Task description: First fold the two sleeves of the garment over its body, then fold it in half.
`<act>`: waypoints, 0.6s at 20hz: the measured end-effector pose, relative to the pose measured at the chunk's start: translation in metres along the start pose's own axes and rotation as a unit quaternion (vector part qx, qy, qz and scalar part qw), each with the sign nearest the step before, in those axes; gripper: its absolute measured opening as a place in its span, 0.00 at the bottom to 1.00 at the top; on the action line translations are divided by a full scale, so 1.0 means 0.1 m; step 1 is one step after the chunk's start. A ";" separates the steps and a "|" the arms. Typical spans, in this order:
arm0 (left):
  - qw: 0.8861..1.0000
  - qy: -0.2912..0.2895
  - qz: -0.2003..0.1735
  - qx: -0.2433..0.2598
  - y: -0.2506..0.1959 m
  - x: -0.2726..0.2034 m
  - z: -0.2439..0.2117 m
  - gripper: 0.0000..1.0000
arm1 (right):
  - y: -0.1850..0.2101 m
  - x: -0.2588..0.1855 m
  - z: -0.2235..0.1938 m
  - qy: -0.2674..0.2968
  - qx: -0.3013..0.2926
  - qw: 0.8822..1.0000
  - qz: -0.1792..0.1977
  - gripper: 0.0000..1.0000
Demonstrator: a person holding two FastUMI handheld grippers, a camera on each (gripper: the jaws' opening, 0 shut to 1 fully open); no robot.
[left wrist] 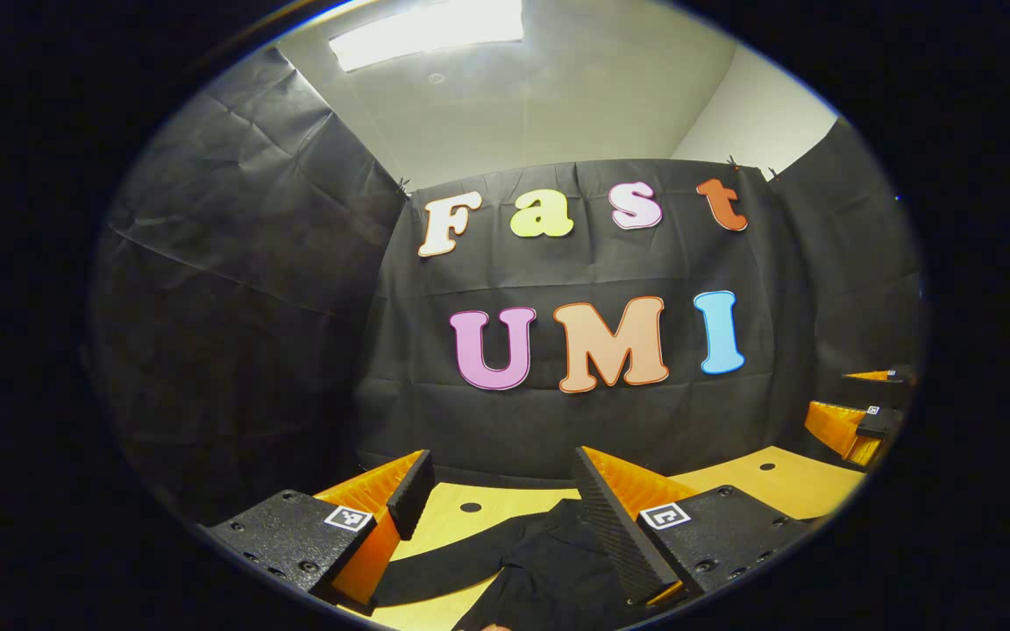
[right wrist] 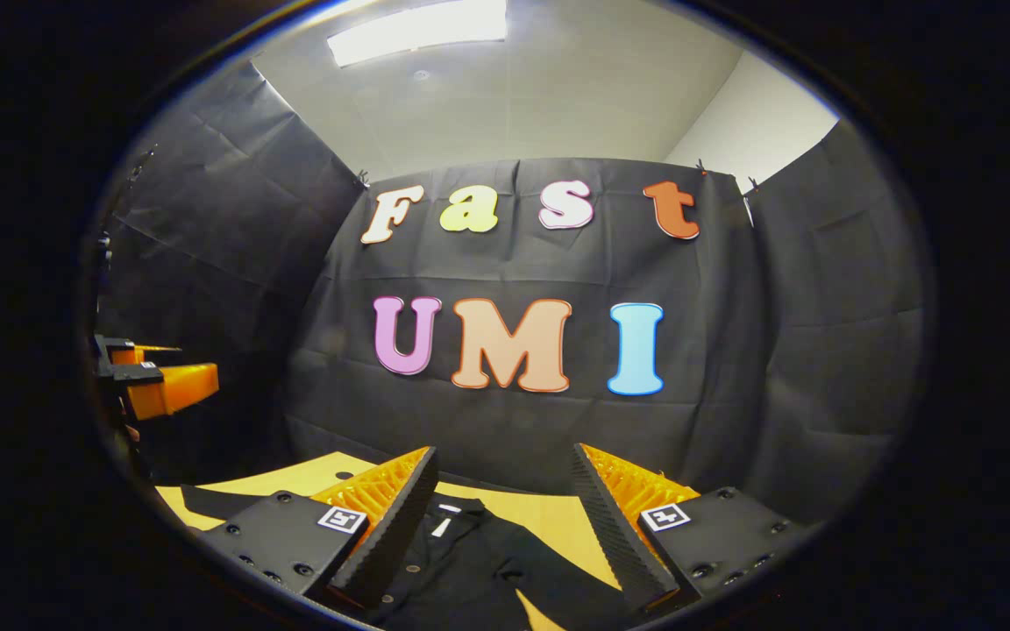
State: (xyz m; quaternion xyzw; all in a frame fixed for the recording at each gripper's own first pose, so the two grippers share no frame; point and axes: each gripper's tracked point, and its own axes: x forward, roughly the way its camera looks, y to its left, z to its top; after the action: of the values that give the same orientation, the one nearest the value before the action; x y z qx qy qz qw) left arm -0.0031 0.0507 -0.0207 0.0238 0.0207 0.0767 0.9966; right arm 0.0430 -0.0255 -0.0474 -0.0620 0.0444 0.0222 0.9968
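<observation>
Both spread grippers (left wrist: 500, 491) (right wrist: 503, 491) hover above black garment (right wrist: 470, 570) on table (left wrist: 785, 482)

Each claw (left wrist: 496, 491) (right wrist: 505, 486) has 2 ribbed wedge fingers, screwed mounts, square tags.

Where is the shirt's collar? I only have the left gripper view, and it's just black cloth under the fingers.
Observer: In the right gripper view, the collar of the black shirt shows in the gap between the fingers of the right gripper. It lies toward the far side of the table and has a white tag inside.
Operator: Is the right gripper holding anything?
Observer: No. It is open with nothing between its fingers, and the button placket lies by one of them.
Operator: Is the sleeve on that side folded yet?
Observer: It looks unfolded. That sleeve lies out from the body, with a wedge of table showing between them.
</observation>
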 end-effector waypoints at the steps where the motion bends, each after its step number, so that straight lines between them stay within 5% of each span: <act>1: 1.000 0.001 0.000 0.001 -0.04 0.01 -0.01 0.94 | -0.09 0.01 -0.03 0.004 -0.001 1.000 -0.007 0.99; 12: 1.000 0.011 -0.003 0.013 -0.35 0.02 -0.10 0.96 | -1.39 0.11 -0.78 0.084 -0.038 0.992 -0.083 0.98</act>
State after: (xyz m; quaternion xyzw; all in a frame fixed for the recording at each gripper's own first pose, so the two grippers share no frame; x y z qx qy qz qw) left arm 0.0032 0.0170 -0.0324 0.0362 0.0330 0.0734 0.9961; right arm 0.0541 -0.1730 -0.1088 -0.1050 0.1223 -0.0638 0.9849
